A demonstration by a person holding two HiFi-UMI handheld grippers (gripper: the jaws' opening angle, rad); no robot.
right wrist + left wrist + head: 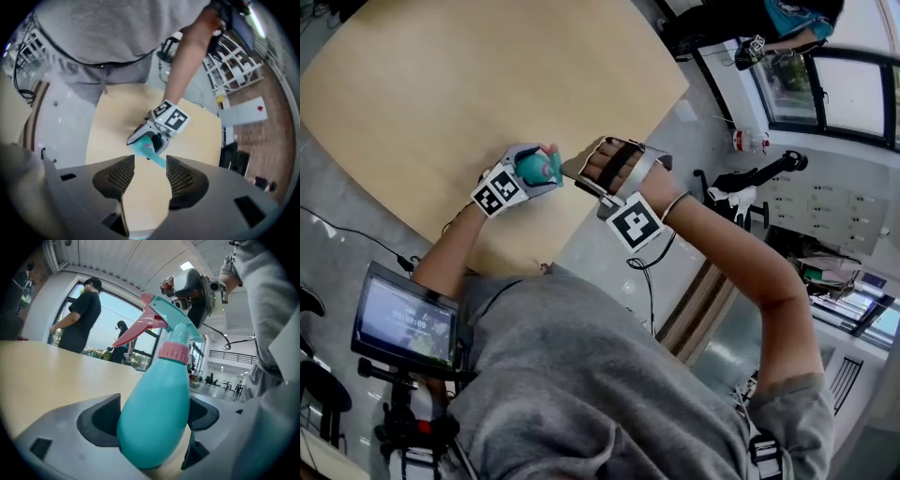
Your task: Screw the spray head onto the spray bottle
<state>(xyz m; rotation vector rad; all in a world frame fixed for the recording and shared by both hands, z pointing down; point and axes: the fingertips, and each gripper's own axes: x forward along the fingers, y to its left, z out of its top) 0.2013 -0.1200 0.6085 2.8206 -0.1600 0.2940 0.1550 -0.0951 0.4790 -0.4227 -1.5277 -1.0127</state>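
Note:
A teal spray bottle (152,423) stands upright between the jaws of my left gripper (154,414), whose pads press on both its sides. A pink collar (173,351) and a teal spray head (171,317) with a pink trigger (136,331) sit on its neck. In the head view the left gripper (542,171) holds the bottle (534,169) above the table's near edge. My right gripper (574,172) is right beside it, on its right. Seen along the right gripper (149,164), the jaws stand apart and the spray head (149,151) lies just beyond the pads, untouched.
The round wooden table (441,94) ends just below the grippers, with grey floor beyond it. A screen on a tripod (405,323) stands at the lower left. Two people (82,317) stand by the window behind the table. A small bottle (748,141) lies on the floor at right.

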